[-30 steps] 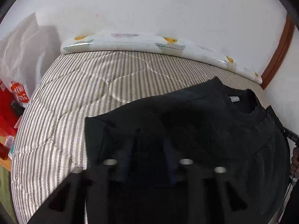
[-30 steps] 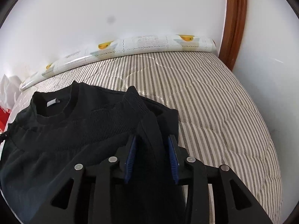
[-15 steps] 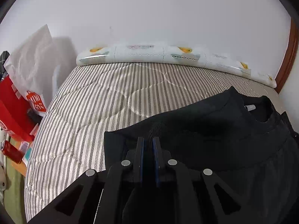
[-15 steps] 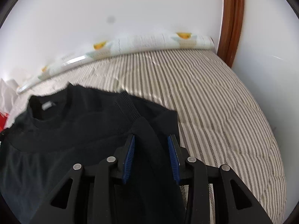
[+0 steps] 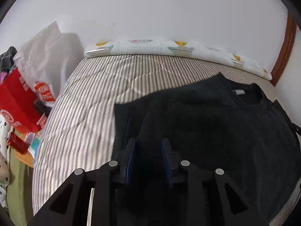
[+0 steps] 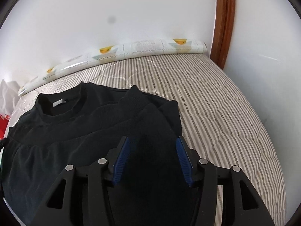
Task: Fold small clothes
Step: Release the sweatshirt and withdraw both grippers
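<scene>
a black knit garment (image 6: 79, 131) lies spread on a bed (image 6: 216, 113) whose quilted cover has thin grey and off-white stripes stitched in curving lines. the cloth is matte and soft, with a ribbed round neckband (image 6: 62, 111) and a small pale label (image 6: 59, 102) sewn inside it; no writing on the label can be read. in the right wrist view the neck opening sits at about 10 o'clock and the body runs down toward 7 o'clock, so the garment's long axis goes from the far wall back toward the camera, neck end farthest. a folded sleeve or edge makes ridged peaks near the centre.

the left gripper (image 5: 148, 150) has black angular fingers with blue ribbed pads (image 5: 130, 154); its jaws are opening, a modest gap between them, with black cloth lying in the gap, but i cannot tell whether the pads press on it. the right gripper (image 6: 152, 150) is the same build, jaws opening and set wider; a hump of the black fabric rises between the pads, which stand clear of it.

along the wall at 12 o'clock lies a glossy white roll (image 5: 169, 47) printed with yellow fruit. at 9 o'clock in the left wrist view are a white plastic bag (image 5: 45, 60) with orange print i cannot read, a red carton (image 5: 15, 98) and a red can (image 5: 17, 141). a brown wooden frame (image 6: 224, 22) stands at 1 o'clock.
</scene>
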`<state>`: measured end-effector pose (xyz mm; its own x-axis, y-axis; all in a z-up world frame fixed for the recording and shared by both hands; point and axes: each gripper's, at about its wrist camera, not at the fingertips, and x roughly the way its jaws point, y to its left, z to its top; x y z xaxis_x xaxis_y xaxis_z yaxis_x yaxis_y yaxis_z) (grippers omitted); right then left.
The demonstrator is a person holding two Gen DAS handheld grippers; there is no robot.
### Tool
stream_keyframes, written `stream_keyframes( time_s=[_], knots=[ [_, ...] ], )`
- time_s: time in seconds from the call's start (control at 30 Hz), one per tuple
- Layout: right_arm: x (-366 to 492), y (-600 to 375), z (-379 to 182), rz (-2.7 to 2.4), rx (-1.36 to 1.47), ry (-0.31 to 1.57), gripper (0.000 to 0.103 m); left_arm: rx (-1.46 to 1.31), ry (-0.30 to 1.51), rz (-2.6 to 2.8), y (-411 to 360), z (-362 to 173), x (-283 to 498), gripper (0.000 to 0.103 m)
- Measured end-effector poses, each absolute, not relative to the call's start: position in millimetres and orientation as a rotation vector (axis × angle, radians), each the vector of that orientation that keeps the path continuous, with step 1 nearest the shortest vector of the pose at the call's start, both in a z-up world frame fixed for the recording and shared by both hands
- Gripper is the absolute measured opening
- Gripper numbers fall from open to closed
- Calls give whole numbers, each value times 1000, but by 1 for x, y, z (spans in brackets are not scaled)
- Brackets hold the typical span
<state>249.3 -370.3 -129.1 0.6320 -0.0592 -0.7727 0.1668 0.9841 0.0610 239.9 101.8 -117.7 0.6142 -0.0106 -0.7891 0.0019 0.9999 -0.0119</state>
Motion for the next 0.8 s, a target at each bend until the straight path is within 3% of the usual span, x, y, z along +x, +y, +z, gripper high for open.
stream_keyframes(
  time_s=[0.13, 0.2, 0.27, 0.33, 0.57, 0.8],
  knots=[
    [225, -345, -119, -74, 174, 871, 51, -48, 899, 23, 126, -112, 197, 30],
    [215, -317, -111, -32, 146, 870, 51, -76, 885, 40, 141, -111, 175, 43],
    [205, -278, -103, 36, 115, 862, 53, -93, 866, 62, 154, -112, 154, 50],
    [196, -234, -98, 110, 96, 839, 59, -93, 857, 92, 169, -114, 133, 50],
    [160, -82, -119, 291, -71, 834, 59, -61, 884, 212, 206, -134, 98, 51],
    [116, -21, -130, 303, -205, 802, 59, -63, 902, 239, 224, -146, 101, 52]
  ],
)
